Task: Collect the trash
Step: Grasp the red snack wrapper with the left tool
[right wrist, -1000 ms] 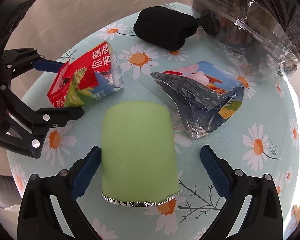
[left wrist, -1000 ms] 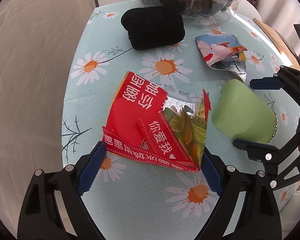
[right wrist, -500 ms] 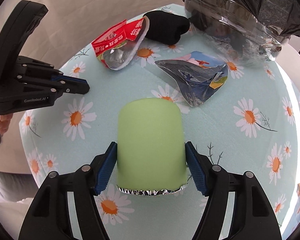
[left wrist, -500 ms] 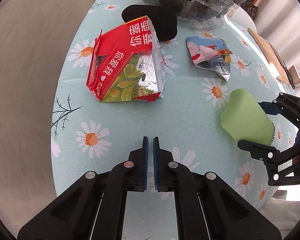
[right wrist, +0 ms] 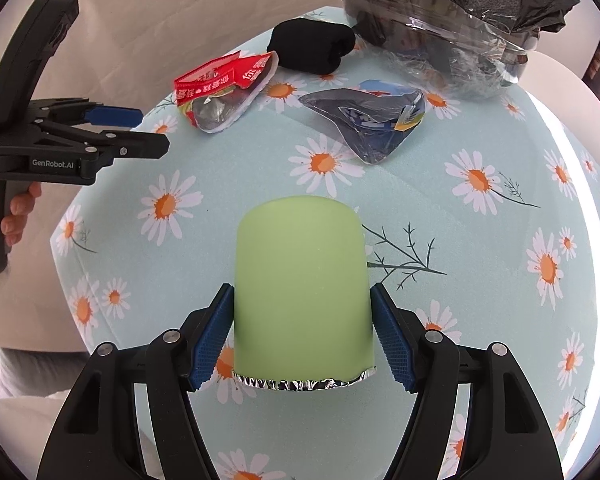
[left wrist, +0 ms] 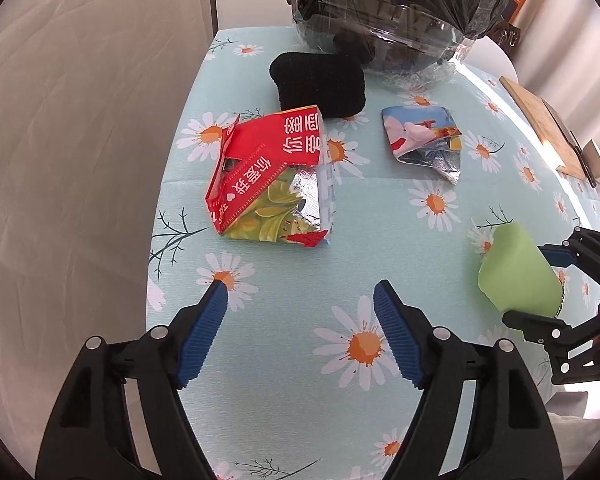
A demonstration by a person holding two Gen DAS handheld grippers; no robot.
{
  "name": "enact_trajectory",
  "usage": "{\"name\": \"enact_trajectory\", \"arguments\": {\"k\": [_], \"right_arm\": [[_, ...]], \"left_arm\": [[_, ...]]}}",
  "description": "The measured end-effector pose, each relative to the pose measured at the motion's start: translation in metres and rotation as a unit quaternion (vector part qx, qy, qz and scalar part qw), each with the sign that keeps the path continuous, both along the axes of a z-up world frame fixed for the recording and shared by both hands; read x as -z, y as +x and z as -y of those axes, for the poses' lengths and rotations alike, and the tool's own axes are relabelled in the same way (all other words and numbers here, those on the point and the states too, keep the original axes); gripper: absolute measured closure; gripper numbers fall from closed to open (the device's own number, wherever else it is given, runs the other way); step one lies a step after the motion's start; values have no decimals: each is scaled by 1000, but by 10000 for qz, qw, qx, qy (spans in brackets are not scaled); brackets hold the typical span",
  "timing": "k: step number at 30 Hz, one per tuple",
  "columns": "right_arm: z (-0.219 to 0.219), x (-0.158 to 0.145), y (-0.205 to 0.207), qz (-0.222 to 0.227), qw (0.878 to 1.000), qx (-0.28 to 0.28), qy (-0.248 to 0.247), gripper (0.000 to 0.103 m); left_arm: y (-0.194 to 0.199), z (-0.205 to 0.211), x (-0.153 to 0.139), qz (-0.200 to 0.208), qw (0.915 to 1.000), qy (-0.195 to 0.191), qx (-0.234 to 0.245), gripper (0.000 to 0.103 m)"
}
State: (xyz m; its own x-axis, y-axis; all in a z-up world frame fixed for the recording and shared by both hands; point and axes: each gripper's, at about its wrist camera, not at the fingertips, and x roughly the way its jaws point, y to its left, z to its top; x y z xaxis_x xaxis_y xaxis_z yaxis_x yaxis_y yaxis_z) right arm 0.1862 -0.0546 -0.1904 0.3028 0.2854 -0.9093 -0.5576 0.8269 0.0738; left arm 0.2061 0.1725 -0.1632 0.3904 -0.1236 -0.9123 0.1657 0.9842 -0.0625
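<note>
— So, what is the right gripper doing?

— Its blue fingers are pinching the pale green cup from both sides. The cup lies along the fingers, its foil-edged rim toward the camera and its closed end pointing away. In the left wrist view the same cup shows at the right edge, clamped in the right gripper.

— And the left gripper?

— Spread wide, holding nothing. It hangs over the daisy-print surface, with the torn red snack wrapper lying ahead of it, apart from the fingers. From the right wrist view the left gripper is at the left, a hand around its handle.

— Where is the rest of the trash?

— The red wrapper lies flat on the surface toward its far left part. A second wrapper, blue outside and silver inside, sits to its right, well apart. A black cloth roll rests just behind the red wrapper, and behind that stands a clear container lined with a black bag.

— Anything else?

— A wooden board lies at the far right.
</note>
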Motion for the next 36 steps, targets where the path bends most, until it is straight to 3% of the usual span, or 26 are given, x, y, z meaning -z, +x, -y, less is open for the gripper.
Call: {"name": "enact_trajectory", "arguments": {"k": [12,19,27,29,33,36], "right_arm": [[-4,-8,36,-99,9999,-4,-39,39],[-7,-9,59,-127,9998,-91,-94,39],[-9,-3,70,-232,9997,-101,-57,38],[-7,-3,70,-247,9997,-73,-59,38],[-6,-3,68,-234,9997,-21,-48,38],[-4,-5,64,-199,9998,2,-54,38]], "left_arm": [[54,-2,2,-82,9999,-75,66,16],[88,-3,9,-174,9995,222,-112,7],[97,-1,27,-223,9983,538,-80,6],[95,0,33,-320,9975,630,-35,12],[89,-11,30,-345,9985,408,-142,30],[84,-16,26,-398,9990,149,-129,37]]}}
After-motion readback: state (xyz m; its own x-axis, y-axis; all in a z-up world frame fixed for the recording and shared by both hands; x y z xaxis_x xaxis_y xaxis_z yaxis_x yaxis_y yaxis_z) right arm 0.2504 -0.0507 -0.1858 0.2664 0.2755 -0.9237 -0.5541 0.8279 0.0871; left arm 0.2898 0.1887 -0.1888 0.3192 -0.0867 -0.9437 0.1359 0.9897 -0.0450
